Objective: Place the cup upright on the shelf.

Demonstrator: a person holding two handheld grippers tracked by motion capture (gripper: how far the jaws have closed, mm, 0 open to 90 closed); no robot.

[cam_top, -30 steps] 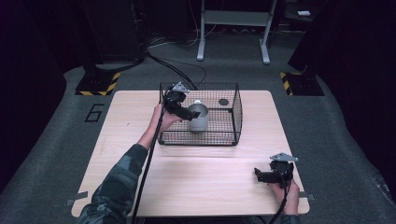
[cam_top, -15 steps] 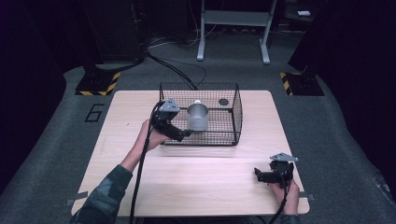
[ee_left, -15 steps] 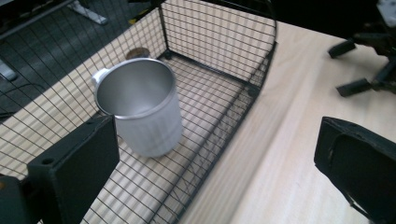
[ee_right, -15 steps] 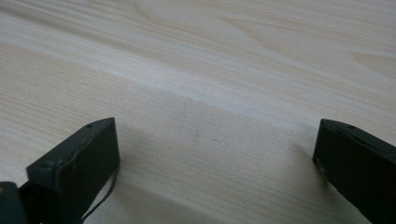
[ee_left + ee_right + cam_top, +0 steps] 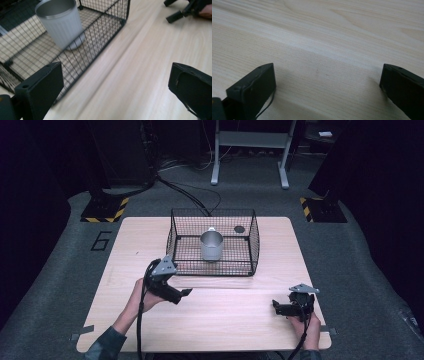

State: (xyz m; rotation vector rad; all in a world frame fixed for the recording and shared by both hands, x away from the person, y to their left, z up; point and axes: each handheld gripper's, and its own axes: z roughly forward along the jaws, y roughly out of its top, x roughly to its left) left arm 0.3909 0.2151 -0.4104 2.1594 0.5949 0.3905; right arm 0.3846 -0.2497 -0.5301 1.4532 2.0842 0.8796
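Steel, ribbed and open-topped, the grey metal cup (image 5: 211,245) stands upright inside the black wire-mesh basket (image 5: 172,237), near the middle of its floor. That placement looks done. The left gripper (image 5: 184,293) hangs just outside the basket's near wall, jaws spread wide and empty. The right gripper (image 5: 276,307) rests low over the pale wooden table (image 5: 235,315), well apart from the basket, jaws also wide, holding nothing. Judging by this, little remains beyond parking the left hand.

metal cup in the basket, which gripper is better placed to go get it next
Left. The left gripper is open, just in front of the wire basket holding the metal cup, which stands upright. The right gripper, also open, sits at the table's near right corner, farther away.
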